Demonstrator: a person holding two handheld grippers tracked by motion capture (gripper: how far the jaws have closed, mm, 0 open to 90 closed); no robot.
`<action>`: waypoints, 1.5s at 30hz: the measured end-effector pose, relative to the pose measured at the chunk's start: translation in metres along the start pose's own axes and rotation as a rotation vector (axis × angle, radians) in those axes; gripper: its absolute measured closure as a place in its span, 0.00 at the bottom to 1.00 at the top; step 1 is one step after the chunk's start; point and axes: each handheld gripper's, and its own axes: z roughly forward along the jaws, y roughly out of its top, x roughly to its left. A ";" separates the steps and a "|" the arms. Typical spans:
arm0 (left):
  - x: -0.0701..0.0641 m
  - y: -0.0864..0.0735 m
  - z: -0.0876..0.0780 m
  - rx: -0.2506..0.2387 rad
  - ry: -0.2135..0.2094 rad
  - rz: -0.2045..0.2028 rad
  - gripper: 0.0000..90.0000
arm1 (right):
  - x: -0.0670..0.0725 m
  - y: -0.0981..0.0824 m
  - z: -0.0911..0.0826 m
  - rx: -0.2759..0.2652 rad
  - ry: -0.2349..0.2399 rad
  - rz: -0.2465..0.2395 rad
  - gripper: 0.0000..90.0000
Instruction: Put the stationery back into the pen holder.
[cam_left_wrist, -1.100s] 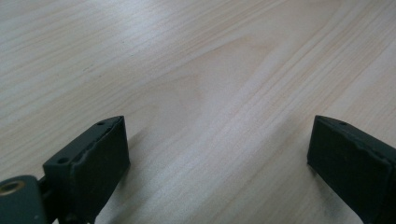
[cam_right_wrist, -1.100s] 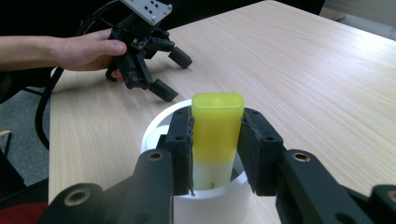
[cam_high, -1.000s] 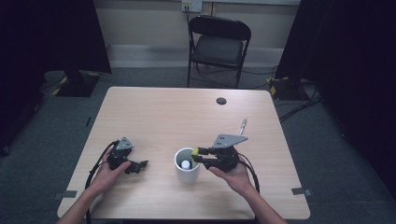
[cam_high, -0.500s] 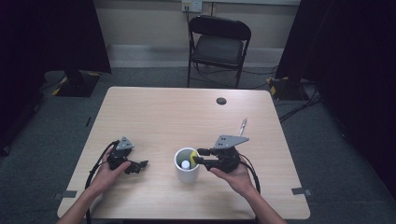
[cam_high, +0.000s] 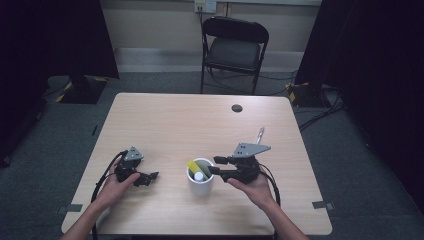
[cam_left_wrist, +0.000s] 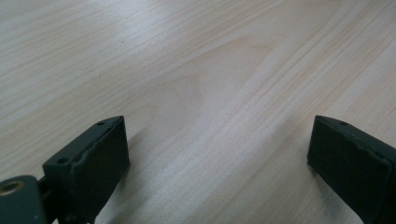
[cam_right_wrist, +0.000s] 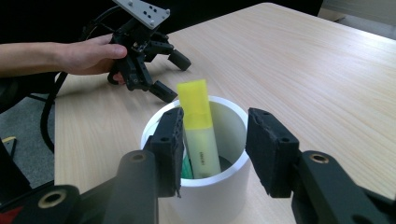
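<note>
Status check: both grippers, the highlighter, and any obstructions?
Right gripper over white cup, fingers just opening, off the yellow highlighter. Highlighter standing in cup. Left gripper open, resting on table. Nothing in the way.

Yellow highlighter (cam_right_wrist: 200, 128) upright in white cup (cam_right_wrist: 224, 186)

A light wooden table (cam_high: 165, 120) stands on grey carpet (cam_high: 65, 150). Behind it, a black folding chair (cam_high: 234, 47) faces the table, pushed near a pale wall (cam_high: 155, 22) with a light skirting strip along its foot. A white socket plate (cam_high: 205, 5) sits on that wall, above the chair. Dark curtains (cam_high: 55, 35) hang at both sides and leave the corners in shadow. A black stand base (cam_high: 82, 90) rests on the floor at the left, with what may be yellow-black tape on it. Cables (cam_high: 320, 117) trail across the carpet at the right. Grey tape strips (cam_high: 319, 204) mark the floor near the table's front corners. The light is even and soft.
</note>
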 end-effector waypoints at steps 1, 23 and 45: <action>0.000 0.000 0.000 0.000 0.002 0.004 0.05 | 0.000 0.000 0.000 0.000 -0.005 0.002 0.63; 0.000 0.000 0.000 0.000 0.001 0.004 0.05 | -0.028 0.001 -0.023 -0.028 -0.075 0.049 0.67; 0.000 0.000 0.000 0.001 -0.001 0.004 0.05 | -0.092 -0.029 -0.051 -0.006 -0.274 0.177 0.68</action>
